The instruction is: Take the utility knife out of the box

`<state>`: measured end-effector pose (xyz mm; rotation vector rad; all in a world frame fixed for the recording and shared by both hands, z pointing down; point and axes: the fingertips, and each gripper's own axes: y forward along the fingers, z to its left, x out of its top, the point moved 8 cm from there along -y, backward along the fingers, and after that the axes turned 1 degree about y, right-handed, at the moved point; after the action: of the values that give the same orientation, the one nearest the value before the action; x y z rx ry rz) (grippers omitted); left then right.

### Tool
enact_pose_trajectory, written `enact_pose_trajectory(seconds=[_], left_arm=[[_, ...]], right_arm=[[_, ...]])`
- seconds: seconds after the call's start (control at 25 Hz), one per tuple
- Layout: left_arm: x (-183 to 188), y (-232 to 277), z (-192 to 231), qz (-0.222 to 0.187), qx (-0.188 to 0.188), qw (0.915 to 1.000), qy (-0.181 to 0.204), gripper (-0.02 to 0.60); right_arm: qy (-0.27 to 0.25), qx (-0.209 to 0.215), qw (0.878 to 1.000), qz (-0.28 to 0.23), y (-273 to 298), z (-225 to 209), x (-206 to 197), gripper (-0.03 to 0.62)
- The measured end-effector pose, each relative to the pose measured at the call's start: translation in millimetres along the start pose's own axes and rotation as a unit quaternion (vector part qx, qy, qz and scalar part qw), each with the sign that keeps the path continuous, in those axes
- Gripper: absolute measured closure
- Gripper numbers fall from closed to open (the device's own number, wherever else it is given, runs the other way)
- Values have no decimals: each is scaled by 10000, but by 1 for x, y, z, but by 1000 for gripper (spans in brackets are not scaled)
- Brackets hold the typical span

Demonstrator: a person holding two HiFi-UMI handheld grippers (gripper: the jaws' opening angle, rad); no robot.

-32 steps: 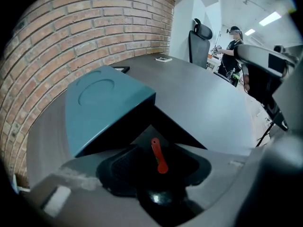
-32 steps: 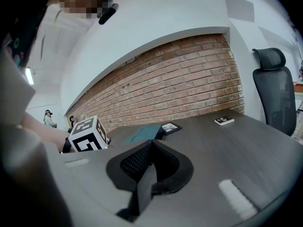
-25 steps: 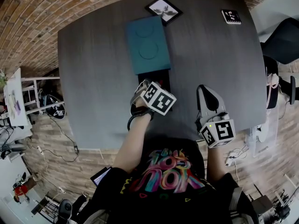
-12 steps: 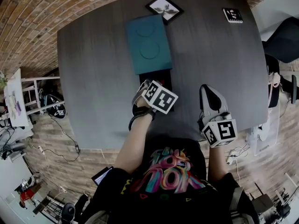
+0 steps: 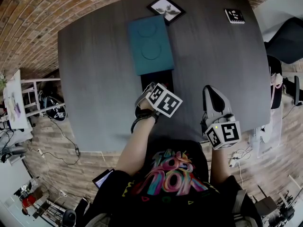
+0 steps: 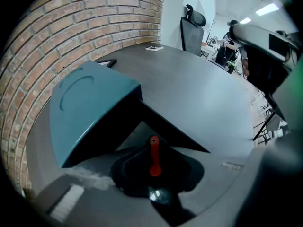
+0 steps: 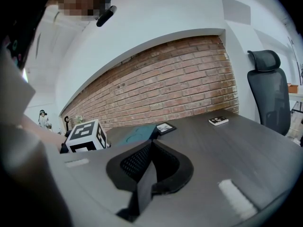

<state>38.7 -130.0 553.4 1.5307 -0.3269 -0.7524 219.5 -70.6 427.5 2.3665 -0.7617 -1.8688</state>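
A dark grey worktop (image 5: 94,74) with a faint wood grain and rounded corners fills the head view. A teal box (image 5: 150,44) lies on it near the middle, its long side running away from the person. The box's lid is tilted up, and its black inside shows at the end nearer the person. Just beyond the box's far right corner a small black-framed picture (image 5: 165,8) lies flat, turned diamond-wise. Well to the right of the box, by the worktop's far right corner, lies a small black marker card (image 5: 234,16) with a white square pattern.
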Motion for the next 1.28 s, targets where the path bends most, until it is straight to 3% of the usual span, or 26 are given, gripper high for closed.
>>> enact_pose_trajectory(seconds=[0.2, 0.64, 1.04, 1.28], left_arm=[[0, -2, 3, -8, -28, 10000, 74, 531], [4, -28, 7, -240, 421, 9980, 403, 531], [6, -74, 5, -908, 903, 9898, 629, 531], [3, -112, 5, -1529, 1184, 9788, 678, 529]], right_arm=[[-31, -29, 10000, 3, -4, 1, 1, 592], [-156, -25, 9998, -88, -8, 5, 9, 594], [-488, 129, 9984, -257, -9, 23, 25, 592], [-739, 226, 9965, -317, -12, 41, 37, 594]])
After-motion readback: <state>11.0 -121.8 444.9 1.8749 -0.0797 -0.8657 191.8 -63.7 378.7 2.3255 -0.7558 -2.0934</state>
